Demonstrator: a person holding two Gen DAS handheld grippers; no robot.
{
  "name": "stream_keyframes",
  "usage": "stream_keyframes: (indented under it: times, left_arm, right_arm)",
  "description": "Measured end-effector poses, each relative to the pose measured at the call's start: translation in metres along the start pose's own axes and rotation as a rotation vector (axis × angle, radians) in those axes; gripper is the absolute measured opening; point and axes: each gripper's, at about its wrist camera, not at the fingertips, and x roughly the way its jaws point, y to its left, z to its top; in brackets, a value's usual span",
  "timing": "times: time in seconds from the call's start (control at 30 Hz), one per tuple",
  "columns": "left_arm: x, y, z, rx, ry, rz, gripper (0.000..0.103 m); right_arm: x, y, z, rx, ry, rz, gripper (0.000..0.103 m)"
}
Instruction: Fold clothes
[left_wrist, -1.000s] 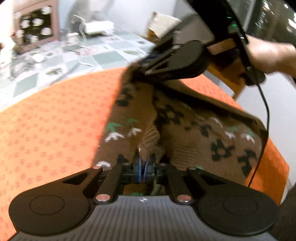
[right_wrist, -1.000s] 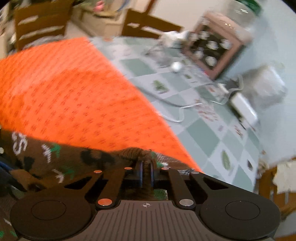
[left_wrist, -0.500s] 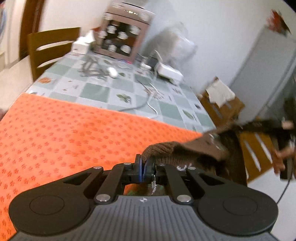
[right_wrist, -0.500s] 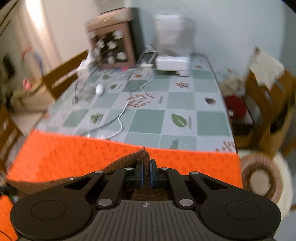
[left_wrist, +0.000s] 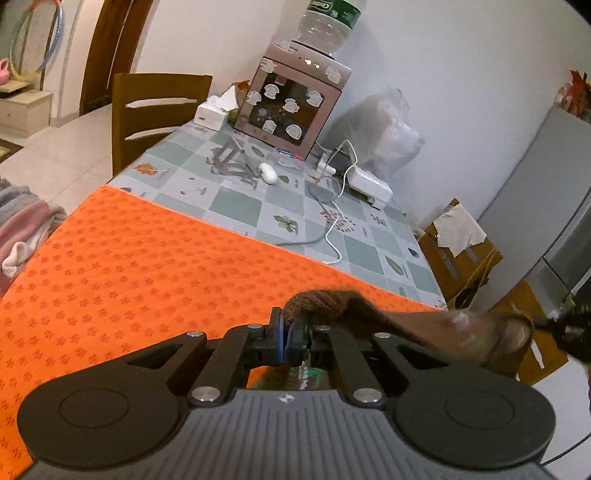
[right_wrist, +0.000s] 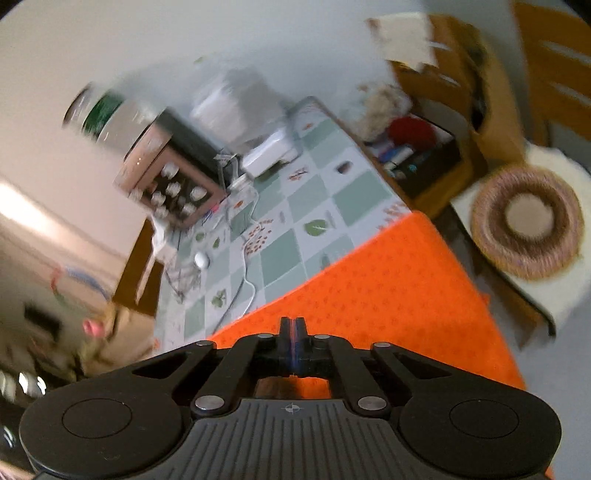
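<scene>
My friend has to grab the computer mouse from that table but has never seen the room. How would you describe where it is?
Start at the water dispenser with cup stickers at the table's far end. In front of it, on the green checked tablecloth, beside a grey folded metal stand, lies the white mouse. It is the only small, smooth oval there; the other white items are boxy or cables.

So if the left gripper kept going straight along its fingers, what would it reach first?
Probably the orange cloth ahead of the left gripper, which is shut on the brown sweater; beyond lies the checked tabletop. Depth is unclear.
</scene>
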Motion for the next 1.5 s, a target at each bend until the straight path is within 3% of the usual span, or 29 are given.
stream_keyframes:
  times: [0.1, 0.3, 0.47, 0.6, 0.73, 0.77, 0.83, 0.97, 1.1, 1.2, 1.5]
  left_arm:
    - [-0.013, 0.007, -0.004, 0.013, 0.002, -0.013, 0.006]
    - [-0.04, 0.01, -0.007, 0.01, -0.02, -0.007, 0.006]
    - [-0.054, 0.031, 0.005, -0.066, -0.068, 0.068, 0.006]
    - [-0.049, 0.058, 0.008, -0.096, -0.027, 0.159, 0.009]
    - [-0.05, 0.068, 0.005, -0.041, 0.009, 0.212, 0.046]
    - [-0.051, 0.067, 0.004, -0.024, 0.016, 0.204, 0.057]
    - [-0.05, 0.064, 0.003, 0.005, 0.035, 0.184, 0.062]
    - [-0.035, 0.054, 0.004, 0.048, 0.079, 0.137, 0.062]
    - [-0.012, 0.04, 0.008, 0.061, 0.139, 0.075, 0.063]
    - [0.007, 0.026, 0.011, 0.086, 0.176, 0.029, 0.067]
    - [0.077, -0.027, 0.006, 0.168, 0.335, -0.118, 0.069]
  right_arm:
    - [-0.015, -0.017, -0.017, 0.036, 0.019, 0.006, 0.002]
    - [-0.019, -0.01, -0.05, -0.089, 0.075, -0.029, 0.003]
    - [-0.005, 0.003, -0.067, -0.153, 0.134, -0.025, 0.006]
    - [0.004, 0.016, -0.081, -0.231, 0.163, -0.044, 0.008]
    - [0.015, 0.024, -0.094, -0.289, 0.19, -0.063, 0.009]
    - [0.017, 0.025, -0.098, -0.297, 0.196, -0.071, 0.009]
    - [0.023, 0.025, -0.104, -0.309, 0.21, -0.085, 0.011]
    - [0.034, 0.027, -0.117, -0.356, 0.234, -0.122, 0.021]
    - [0.042, 0.028, -0.13, -0.4, 0.251, -0.166, 0.039]
    - [0.047, 0.026, -0.14, -0.425, 0.256, -0.203, 0.047]
    - [0.078, 0.006, -0.164, -0.353, 0.337, -0.213, 0.052]
